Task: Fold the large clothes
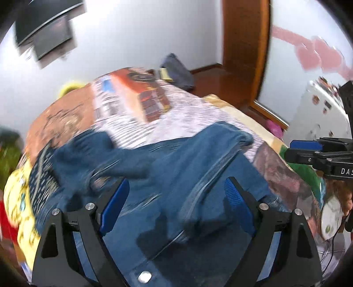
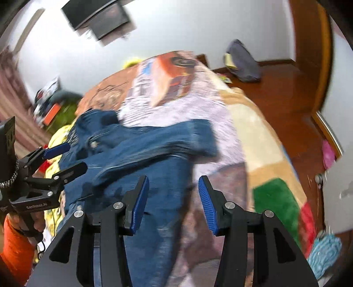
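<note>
- Left wrist view: the left gripper (image 1: 176,198) hangs over a pair of blue denim jeans (image 1: 167,172) with its blue-padded jaws spread wide apart and nothing between them.
- Right wrist view: the right gripper (image 2: 174,198) has its jaws apart as well, with no cloth pinched; its left finger stands over the denim and its right finger over the bedding.
- Location of the garment: the jeans lie on a bed covered by a multicoloured printed blanket (image 2: 240,136). A metal waist button (image 1: 144,276) shows at the bottom edge of the left wrist view, so the waistband is judged to be nearest the person.
- Condition of the garment: the denim is rumpled. One part runs crosswise over the blanket, while a bunched mass lies toward the yellow patterned bedding (image 1: 15,194). Motion blur prevents a reading of individual seams or hems.
- Progress: judged early or mid-task. No flat, squared stack is visible, and neither gripper holds the cloth.
- Remaining work, as a judgement: smooth the legs, align them, then fold lengthwise into a compact bundle.
- Surroundings: a wooden floor (image 2: 293,88), a grey bag (image 2: 242,61) by the wall and a wall-mounted dark screen (image 2: 101,15) are visible beyond the bed.
</note>
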The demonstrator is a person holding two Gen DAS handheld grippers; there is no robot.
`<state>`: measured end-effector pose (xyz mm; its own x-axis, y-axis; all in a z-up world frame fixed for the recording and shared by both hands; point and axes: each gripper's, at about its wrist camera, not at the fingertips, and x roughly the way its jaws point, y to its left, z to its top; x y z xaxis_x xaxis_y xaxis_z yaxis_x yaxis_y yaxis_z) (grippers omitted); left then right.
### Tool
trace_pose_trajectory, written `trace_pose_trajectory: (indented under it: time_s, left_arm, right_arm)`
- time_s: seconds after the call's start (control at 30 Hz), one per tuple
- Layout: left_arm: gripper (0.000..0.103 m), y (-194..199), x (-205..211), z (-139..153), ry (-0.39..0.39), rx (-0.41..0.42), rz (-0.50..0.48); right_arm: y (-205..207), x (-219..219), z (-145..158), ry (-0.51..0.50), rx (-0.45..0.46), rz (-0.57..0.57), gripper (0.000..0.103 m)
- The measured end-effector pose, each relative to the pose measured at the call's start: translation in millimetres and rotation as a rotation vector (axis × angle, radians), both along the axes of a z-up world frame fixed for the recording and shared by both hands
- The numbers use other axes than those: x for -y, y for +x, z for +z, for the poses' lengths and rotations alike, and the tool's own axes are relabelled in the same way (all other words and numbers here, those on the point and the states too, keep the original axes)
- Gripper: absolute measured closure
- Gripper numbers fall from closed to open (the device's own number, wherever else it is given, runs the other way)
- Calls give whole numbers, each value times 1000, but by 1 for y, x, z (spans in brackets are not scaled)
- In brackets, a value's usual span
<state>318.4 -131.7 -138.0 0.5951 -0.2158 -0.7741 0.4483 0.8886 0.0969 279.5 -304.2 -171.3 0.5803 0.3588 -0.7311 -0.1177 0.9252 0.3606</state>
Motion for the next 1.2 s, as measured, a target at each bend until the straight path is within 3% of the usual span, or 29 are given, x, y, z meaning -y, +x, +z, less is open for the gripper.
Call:
trace_pose_trajectory:
  time_s: [0.07,0.2,0.27,0.4,0.5,0.67,0.87,1.0,1.1,1.2]
  left_arm:
    - [16,12,23,-14,41,-30,-43]
    - [36,35,60,-48,160,-80,-87]
    - [42,45,70,-60,183,-94,-85]
    - [74,60,67,-64,112,-123,-48]
    - [83,59,52,-47,38,-86,-11]
    - [88,41,10,3,-31,40,54]
    - [92,13,-85,38,-103,110,226]
    - [91,-8,-144,20,-120,64,337]
    - [91,-24,-178,-7,-49,38,447]
    - [91,-34,-211,-41,-57,-60,529]
  right_arm:
    - [3,11,-8,6,-22,-31,60]
    - [7,18,-24,39,-71,-40,60]
    - [7,23,-28,45,-88,-34,60]
    - [11,18,-40,61,-119,-11,60]
    - [13,11,-42,68,-132,12,60]
    - [23,-12,-34,54,-110,66,60]
    - [37,-44,-37,-7,-106,120,60]
    - [41,-60,-52,-48,-135,134,60]
    - [38,-66,-53,-89,-123,143,56]
    - [37,-69,-52,-118,-120,142,55]
